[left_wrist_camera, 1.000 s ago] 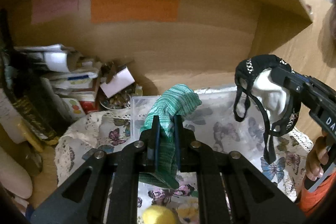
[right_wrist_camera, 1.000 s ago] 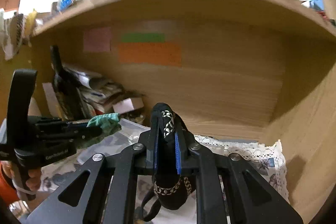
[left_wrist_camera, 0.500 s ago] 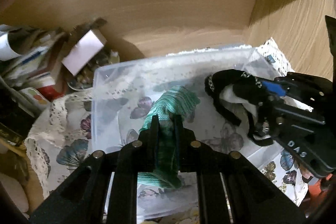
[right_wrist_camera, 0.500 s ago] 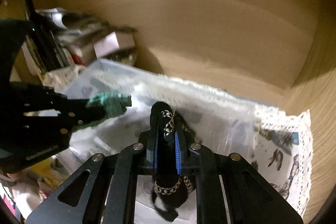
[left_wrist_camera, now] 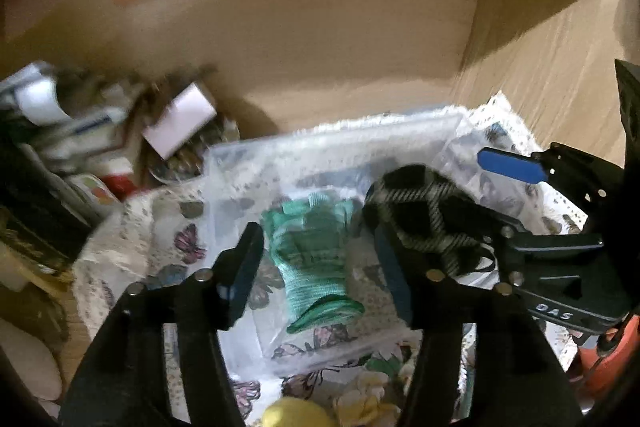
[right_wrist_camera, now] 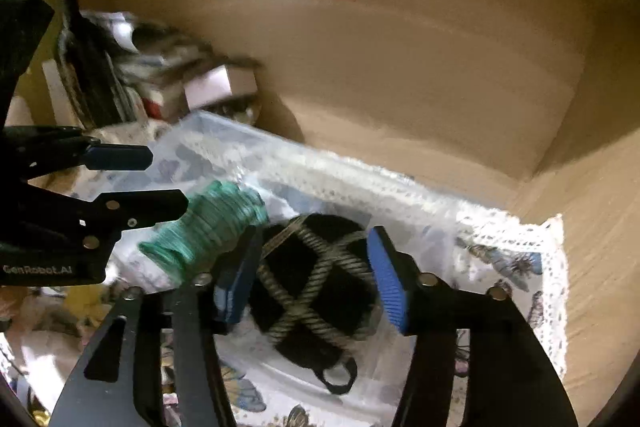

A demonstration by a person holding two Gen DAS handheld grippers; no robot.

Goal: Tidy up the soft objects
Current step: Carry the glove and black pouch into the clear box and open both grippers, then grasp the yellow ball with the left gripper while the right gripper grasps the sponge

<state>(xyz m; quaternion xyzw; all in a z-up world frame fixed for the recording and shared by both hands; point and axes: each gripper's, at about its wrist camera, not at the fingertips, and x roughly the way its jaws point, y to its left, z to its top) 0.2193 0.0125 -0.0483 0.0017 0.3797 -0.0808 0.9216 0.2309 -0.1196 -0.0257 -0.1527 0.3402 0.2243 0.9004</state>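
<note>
My left gripper (left_wrist_camera: 320,259) gapes wide; the green glove (left_wrist_camera: 316,263) lies mid-frame between its fingers, cuff toward me. My right gripper (right_wrist_camera: 312,275) gapes too, the black pouch (right_wrist_camera: 316,283) loose between, both inside the clear bin (left_wrist_camera: 332,151).

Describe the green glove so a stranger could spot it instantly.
Find the clear plastic bin on the butterfly-print cloth inside the wooden shelf. The green glove lies in it, left of a black padded item. It is the only teal knitted thing there.
</note>
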